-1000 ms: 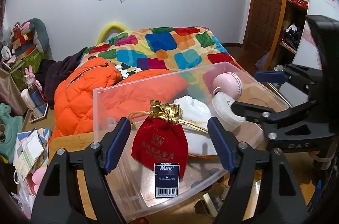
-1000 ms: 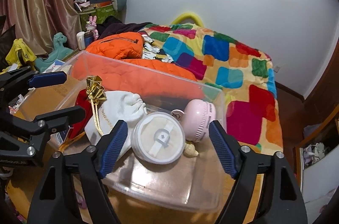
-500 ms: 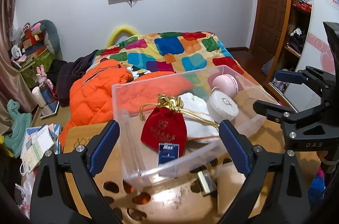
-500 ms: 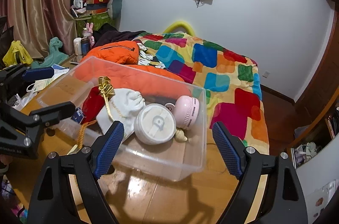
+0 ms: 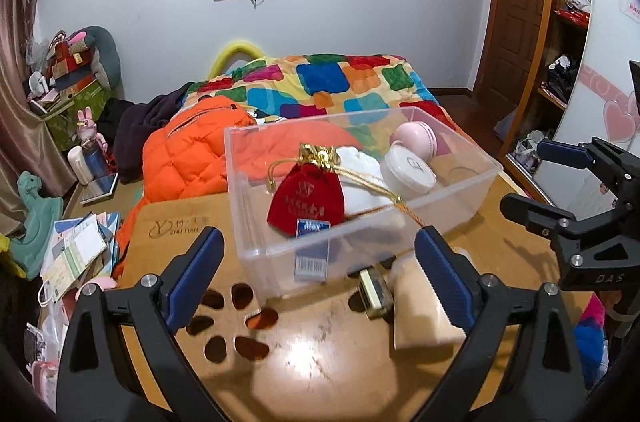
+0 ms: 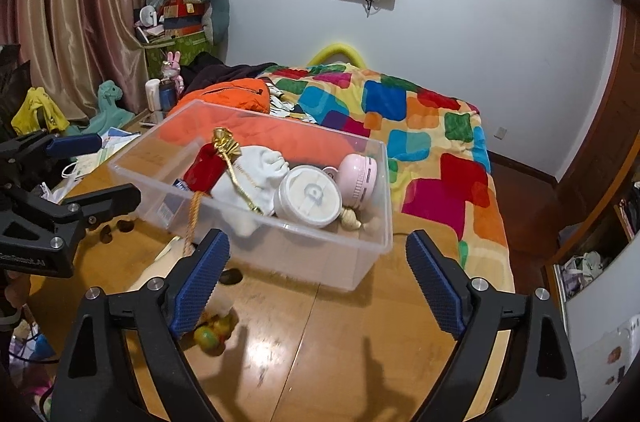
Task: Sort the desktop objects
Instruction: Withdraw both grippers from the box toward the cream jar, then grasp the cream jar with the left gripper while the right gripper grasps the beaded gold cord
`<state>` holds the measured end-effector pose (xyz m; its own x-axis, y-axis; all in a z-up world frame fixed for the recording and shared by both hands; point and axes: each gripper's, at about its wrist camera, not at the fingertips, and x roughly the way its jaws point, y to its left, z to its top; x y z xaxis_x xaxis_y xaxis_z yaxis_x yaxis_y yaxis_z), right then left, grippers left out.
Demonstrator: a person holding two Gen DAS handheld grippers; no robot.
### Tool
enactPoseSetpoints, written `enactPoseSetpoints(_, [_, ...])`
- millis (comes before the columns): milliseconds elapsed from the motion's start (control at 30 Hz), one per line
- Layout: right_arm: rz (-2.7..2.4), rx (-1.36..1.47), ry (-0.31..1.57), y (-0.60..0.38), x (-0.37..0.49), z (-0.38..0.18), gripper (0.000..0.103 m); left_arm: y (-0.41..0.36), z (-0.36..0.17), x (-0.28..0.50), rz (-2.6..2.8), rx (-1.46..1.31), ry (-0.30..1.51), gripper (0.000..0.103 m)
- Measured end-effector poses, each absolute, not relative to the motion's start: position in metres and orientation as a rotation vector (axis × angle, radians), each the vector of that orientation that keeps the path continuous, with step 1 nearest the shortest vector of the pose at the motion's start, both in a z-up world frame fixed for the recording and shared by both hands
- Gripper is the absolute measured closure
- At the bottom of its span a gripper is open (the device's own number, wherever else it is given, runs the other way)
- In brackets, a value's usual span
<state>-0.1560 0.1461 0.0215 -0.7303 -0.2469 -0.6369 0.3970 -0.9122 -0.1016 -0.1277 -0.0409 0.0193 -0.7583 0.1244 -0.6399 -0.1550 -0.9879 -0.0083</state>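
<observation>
A clear plastic bin [image 5: 256, 222] [image 6: 372, 250] stands on the wooden table. It holds a red pouch with gold cord [image 5: 306, 198] [image 6: 206, 168], a white cloth [image 5: 360, 170] [image 6: 256, 174], a white round case [image 5: 408, 172] [image 6: 308, 196] and a pink round fan [image 5: 414, 136] [image 6: 358, 176]. My left gripper [image 5: 316, 278] is open and empty, pulled back in front of the bin. My right gripper [image 6: 318, 280] is open and empty, back from the bin's right end. It also shows in the left wrist view [image 5: 532, 182].
A beige tube [image 5: 424, 310] and a small gold box [image 5: 374, 288] lie on the table before the bin. A yellow-green toy [image 6: 210, 336] lies near my right gripper's left finger. A bed with a colourful quilt [image 6: 400, 114] and an orange jacket [image 5: 180, 158] lies behind.
Both grippers have drawn back and up from the bin, which now looks smaller. The table in front of the bin has come into view. Both stayed open.
</observation>
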Motion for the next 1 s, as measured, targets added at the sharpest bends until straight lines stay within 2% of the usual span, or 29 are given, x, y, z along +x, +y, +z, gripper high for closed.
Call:
enactPoseSetpoints(600, [-2.521, 0.974, 0.299, 0.153, -0.111, -0.02, 0.014, -0.026, -0.006, -0.099, 2.759, -1.092, 0.028, 0.006])
enactPoseSetpoints(900, [-2.454, 0.991, 0.327, 0.144, -0.103, -0.039, 0.02, -0.004, -0.021, -0.098, 2.701, -1.112, 0.043, 0.006])
enactPoseSetpoints(1000, [-2.436, 1.009, 0.329, 0.14, -0.105, -0.044, 0.026, -0.003, -0.023, -0.098, 2.69, -1.115, 0.029, 0.006])
